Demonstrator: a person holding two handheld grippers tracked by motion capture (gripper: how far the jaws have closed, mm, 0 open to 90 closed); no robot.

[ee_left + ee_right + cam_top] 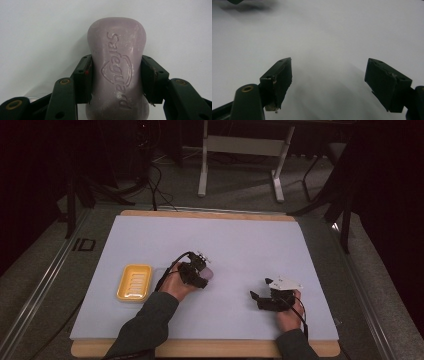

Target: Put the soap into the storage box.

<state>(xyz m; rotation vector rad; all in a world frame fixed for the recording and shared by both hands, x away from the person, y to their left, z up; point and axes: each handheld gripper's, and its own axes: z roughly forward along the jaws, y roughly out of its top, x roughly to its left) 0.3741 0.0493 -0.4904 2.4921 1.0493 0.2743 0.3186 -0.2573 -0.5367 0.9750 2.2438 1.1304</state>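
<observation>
The left tool (116,75) is clamped on a lilac soap bar (116,62) embossed "Safeguard"; the right tool (328,85) stands released.

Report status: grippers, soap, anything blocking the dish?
Left gripper shut on soap bar. Right gripper open, empty. Yellow dish empty, path clear.

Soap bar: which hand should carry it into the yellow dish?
Left. The left gripper is already shut on the soap bar, and the yellow dish lies just beside it; the right gripper is open and empty, farther off.
</observation>
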